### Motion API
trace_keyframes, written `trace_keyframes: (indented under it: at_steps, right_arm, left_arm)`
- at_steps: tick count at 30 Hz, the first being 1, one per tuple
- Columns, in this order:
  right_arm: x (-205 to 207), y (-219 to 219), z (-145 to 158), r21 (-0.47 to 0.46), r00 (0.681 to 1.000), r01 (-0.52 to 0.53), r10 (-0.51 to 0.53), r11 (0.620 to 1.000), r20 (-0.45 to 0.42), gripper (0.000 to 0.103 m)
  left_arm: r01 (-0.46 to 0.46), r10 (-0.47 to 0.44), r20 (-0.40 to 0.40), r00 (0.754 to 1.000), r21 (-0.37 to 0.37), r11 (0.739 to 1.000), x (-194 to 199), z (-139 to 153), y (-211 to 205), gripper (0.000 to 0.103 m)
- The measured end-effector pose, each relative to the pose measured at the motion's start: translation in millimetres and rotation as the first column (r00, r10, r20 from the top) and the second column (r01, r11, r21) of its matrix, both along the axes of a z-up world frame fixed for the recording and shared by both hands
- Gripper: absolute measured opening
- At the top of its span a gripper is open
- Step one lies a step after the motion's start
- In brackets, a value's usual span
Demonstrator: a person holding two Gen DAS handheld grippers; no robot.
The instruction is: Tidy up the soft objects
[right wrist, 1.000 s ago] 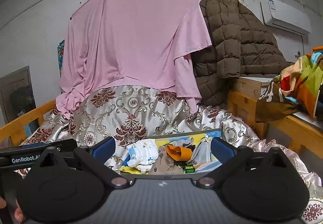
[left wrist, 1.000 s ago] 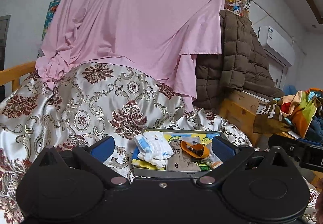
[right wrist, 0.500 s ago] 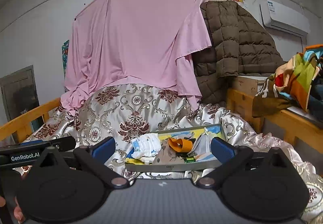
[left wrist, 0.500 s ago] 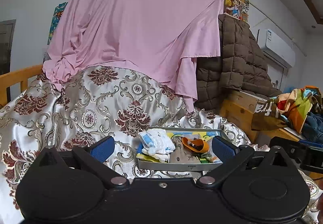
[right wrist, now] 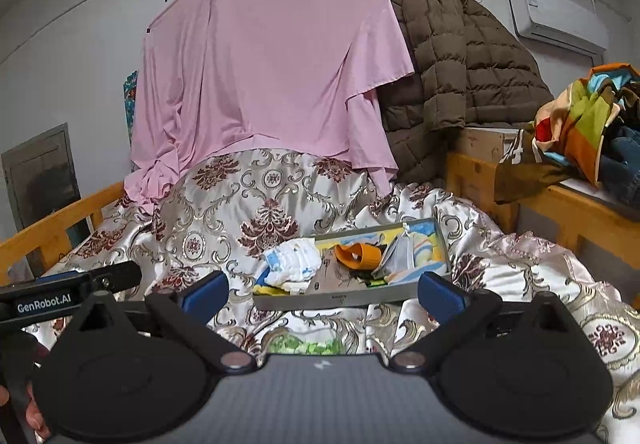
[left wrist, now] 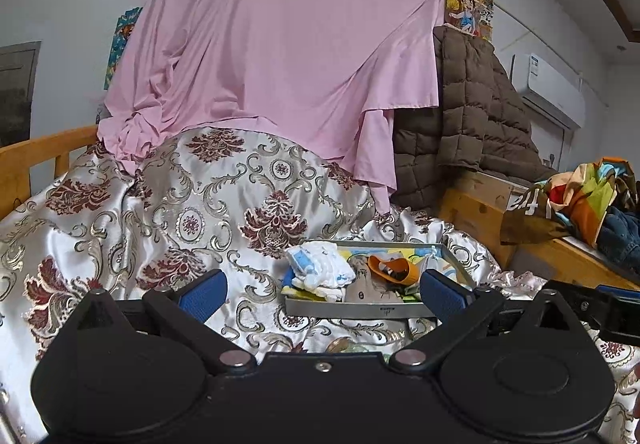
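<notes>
Hovering agape and empty, both grippers, left (left wrist: 320,290) and right (right wrist: 322,290), faced the shallow grey metal tray (right wrist: 332,300) of soft oddments at twelve o'clock, presumably choosing.

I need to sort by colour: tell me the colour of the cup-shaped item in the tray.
Orange cup-shaped item, lying on its side in the tray; clearest in the right wrist view.
</notes>
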State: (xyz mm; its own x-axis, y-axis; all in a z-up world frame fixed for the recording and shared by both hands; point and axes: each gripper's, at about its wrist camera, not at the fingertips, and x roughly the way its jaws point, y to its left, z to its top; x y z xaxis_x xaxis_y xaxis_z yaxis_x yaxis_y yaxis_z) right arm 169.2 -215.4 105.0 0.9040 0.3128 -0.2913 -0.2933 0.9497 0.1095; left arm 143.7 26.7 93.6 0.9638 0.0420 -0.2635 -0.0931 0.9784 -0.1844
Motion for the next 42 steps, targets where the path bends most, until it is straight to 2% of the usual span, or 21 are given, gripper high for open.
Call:
trace_keyframes:
  at_steps: [21, 34, 42]
  right_arm:
    - [-21, -1, -35, 0.041, 0.999, 0.031, -0.03, 0.999, -0.027, 0.103]
    - [-25, 1, -49, 0.042, 0.998, 0.04, -0.038, 0.998, -0.039, 0.103]
    - [-29, 6, -59, 0.028, 0.998, 0.046, -0.045, 0.999, -0.052, 0.103]
  left_arm:
    - [-0.021, 0.021, -0.029, 0.999, 0.009, 1.0, -25, -37, 7, 0.102]
    - [-0.036, 0.036, -0.011, 0.999, 0.031, 0.999, -34, -50, 6, 0.102]
    - [-0.041, 0.042, -0.026, 0.999, 0.045, 0.998, -39, -62, 6, 0.102]
